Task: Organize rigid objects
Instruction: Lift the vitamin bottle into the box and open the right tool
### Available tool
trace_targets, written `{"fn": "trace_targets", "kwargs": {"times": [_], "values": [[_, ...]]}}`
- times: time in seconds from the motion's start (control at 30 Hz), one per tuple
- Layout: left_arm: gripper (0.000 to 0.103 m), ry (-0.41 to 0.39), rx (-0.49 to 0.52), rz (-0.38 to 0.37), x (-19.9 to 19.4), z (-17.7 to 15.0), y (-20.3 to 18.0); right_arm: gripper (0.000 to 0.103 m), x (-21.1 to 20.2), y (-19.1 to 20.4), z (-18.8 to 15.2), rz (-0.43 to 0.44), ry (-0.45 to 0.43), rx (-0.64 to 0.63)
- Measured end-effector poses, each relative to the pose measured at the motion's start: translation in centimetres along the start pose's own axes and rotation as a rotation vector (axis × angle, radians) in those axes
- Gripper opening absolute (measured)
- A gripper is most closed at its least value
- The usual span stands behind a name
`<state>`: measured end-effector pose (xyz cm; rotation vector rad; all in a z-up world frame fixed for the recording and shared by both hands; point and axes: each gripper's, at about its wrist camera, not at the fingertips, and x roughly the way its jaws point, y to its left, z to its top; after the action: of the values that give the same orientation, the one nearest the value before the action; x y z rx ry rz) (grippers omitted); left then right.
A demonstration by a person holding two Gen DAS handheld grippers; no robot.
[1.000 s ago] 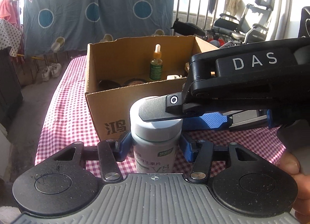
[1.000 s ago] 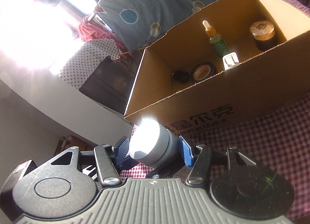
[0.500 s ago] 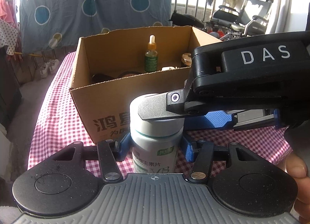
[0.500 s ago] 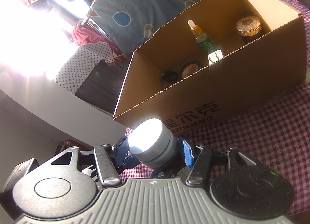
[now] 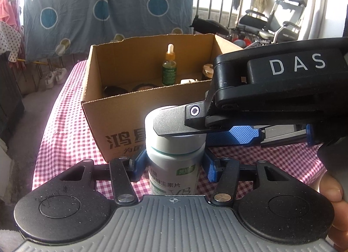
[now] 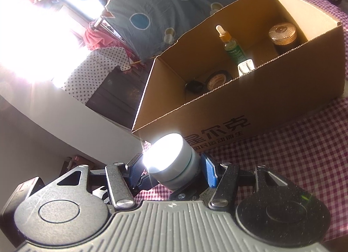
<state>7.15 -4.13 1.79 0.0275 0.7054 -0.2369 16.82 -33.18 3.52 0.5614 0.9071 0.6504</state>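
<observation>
Two hand-held grippers on one white bottle, just in front of the cardboard box on the checked surface.
We see the left hand-held gripper clamping the bottle's body and the right hand-held gripper clamping its cap. We count in the box a dropper bottle, tape roll, gold-lidded jar, white plug and a dark item we cannot identify. Box walls hide their bases. "DAS" reads clearly; the bottle's label is partly cut off.
</observation>
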Motion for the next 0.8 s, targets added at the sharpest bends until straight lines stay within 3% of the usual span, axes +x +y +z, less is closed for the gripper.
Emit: {"fn": "trace_targets", "kwargs": {"times": [0.23,0.47,0.67,0.8], "values": [[0.054,-0.092,0.026,0.027,-3.4,1.5,-0.5,0.060,-2.8,2.7,0.6,0.055,-0.072,-0.078],[0.054,-0.230,0.106,0.035,-6.6,6.5,-1.4,0.060,-6.6,6.1,4.1,0.114,-0.198,-0.188],[0.054,-0.260,0.162,-0.025,-5.0,11.7,-3.3,0.060,-8.6,5.5,9.0,0.091,-0.261,-0.202],[0.054,-0.204,0.158,-0.098,-1.6,14.2,-4.4,0.060,-8.4,2.7,12.4,0.048,-0.253,-0.159]]}}
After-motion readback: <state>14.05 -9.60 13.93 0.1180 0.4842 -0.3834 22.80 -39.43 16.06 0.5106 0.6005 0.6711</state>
